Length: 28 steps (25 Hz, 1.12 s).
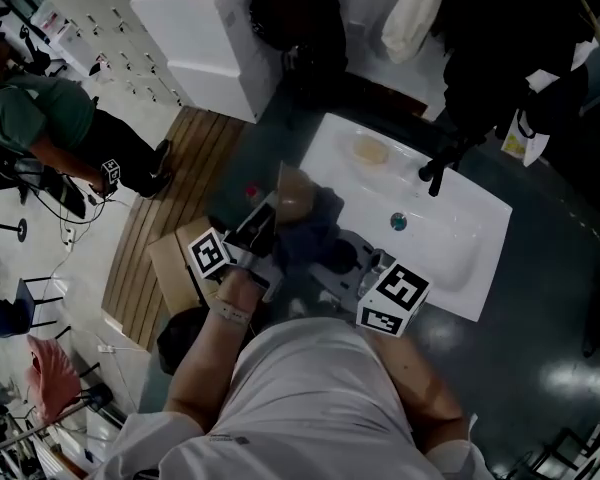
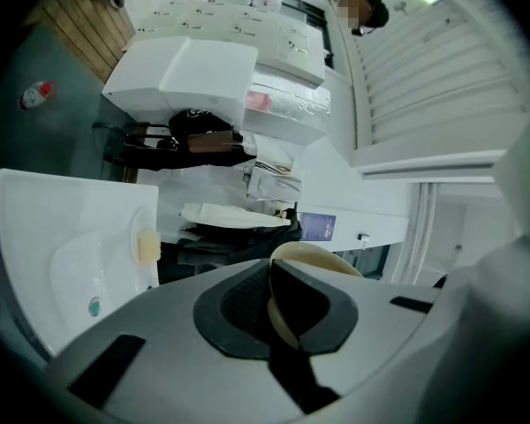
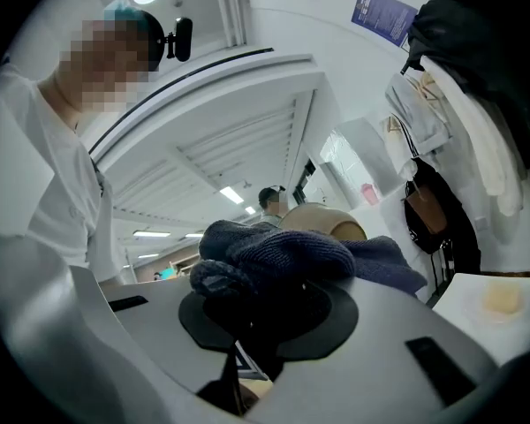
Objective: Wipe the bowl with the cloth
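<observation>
A beige bowl hangs tilted over the near left corner of the white sink. My left gripper is shut on the bowl's rim. In the left gripper view the rim sits clamped between the dark pads of the left gripper. A dark blue cloth lies bunched against the bowl, and my right gripper is shut on it. In the right gripper view the cloth bulges out over the right gripper, and the bowl shows just behind it.
The sink holds a black tap, a drain and a yellow soap bar. Dark bags and clothes hang behind it. A white cabinet stands at the back left, a person in green beside wooden slats.
</observation>
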### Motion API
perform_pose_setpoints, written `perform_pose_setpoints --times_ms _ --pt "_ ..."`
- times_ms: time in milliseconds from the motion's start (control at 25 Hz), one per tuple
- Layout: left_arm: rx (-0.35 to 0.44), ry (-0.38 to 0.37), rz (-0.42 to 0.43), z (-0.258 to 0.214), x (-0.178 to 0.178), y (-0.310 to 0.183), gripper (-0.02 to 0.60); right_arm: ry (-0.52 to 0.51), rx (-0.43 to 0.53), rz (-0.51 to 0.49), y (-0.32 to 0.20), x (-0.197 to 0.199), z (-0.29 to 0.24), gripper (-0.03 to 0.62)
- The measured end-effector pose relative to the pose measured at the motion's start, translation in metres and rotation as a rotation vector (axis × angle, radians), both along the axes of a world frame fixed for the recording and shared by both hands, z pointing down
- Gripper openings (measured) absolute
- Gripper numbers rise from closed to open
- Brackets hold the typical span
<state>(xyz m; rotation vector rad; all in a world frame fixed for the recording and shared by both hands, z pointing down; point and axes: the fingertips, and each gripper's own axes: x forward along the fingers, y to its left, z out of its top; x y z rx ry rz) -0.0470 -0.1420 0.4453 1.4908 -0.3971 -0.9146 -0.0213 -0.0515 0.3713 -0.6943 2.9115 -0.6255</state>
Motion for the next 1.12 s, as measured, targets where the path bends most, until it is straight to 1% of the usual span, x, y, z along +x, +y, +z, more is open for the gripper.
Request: perform_pose_setpoints --times_ms 160,320,440,640,840,1120 --pt "0.026 0.063 0.003 -0.009 -0.003 0.001 0.021 0.048 -0.029 -0.020 0.005 -0.010 0.017 0.075" --pt "0.098 0.119 0.056 -0.029 0.006 0.007 0.021 0.089 -0.062 -0.014 0.003 -0.014 0.033 0.075" --pt "0.135 0.120 0.091 -0.036 0.013 0.013 0.021 0.092 -0.073 -0.002 0.002 -0.012 0.036 0.075" --pt "0.142 0.126 0.099 -0.031 0.008 0.014 0.021 0.090 -0.089 0.003 0.000 -0.014 0.042 0.075" --pt "0.150 0.147 0.102 -0.032 0.001 0.015 0.021 0.078 -0.102 0.011 -0.002 -0.017 0.042 0.075" --pt "0.196 0.165 0.137 -0.039 -0.001 0.017 0.023 0.036 -0.141 0.047 -0.015 -0.010 0.044 0.075"
